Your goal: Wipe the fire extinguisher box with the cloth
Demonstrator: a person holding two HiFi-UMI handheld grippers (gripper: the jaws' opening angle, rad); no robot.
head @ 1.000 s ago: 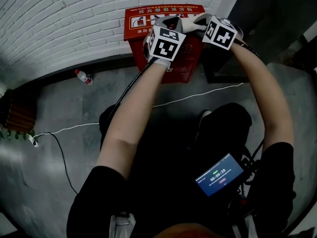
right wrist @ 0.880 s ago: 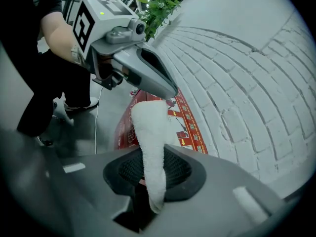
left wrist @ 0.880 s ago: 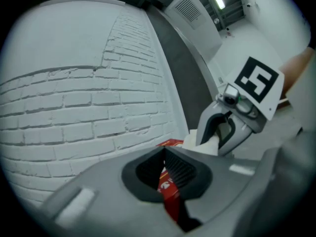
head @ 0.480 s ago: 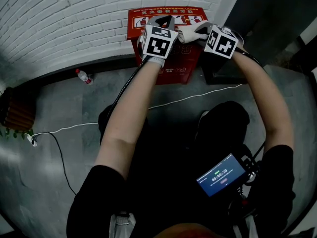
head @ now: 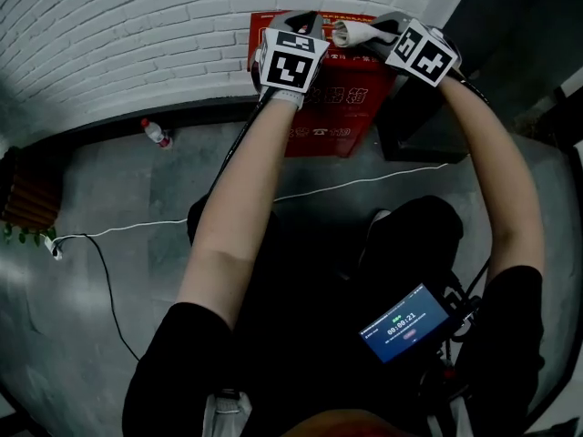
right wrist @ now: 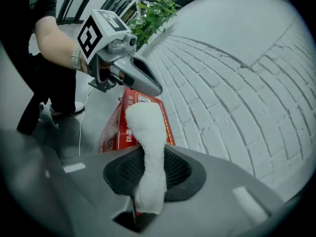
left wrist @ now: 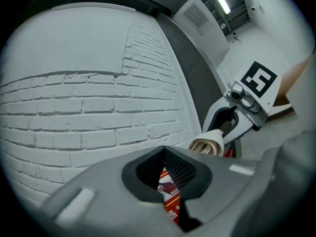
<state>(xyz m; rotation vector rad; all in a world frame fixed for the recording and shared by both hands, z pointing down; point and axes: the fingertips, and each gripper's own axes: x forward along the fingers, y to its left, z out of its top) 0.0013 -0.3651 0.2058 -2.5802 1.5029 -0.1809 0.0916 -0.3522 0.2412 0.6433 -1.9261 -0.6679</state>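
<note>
Your right gripper (right wrist: 148, 186) pinches the white cloth (right wrist: 146, 132) near one end, so the soft roll sticks out past the jaws, over the top of the red fire extinguisher box (head: 339, 107), which stands on the floor against the brick wall (head: 118, 35). Your left gripper (left wrist: 167, 179) is pressed together on nothing. The cloth looks light and limp; a hold nearer its tip should flop less.

A red fire extinguisher box (head: 332, 116) stands upright on the grey floor at the far side, its back against a white brick wall. White characters and pictograms are printed on its top and front. A white cloth (right wrist: 145, 125), rolled into a thick strip, sits over the box's top right edge, pinched between the right gripper's (right wrist: 148, 157) jaws.
</note>
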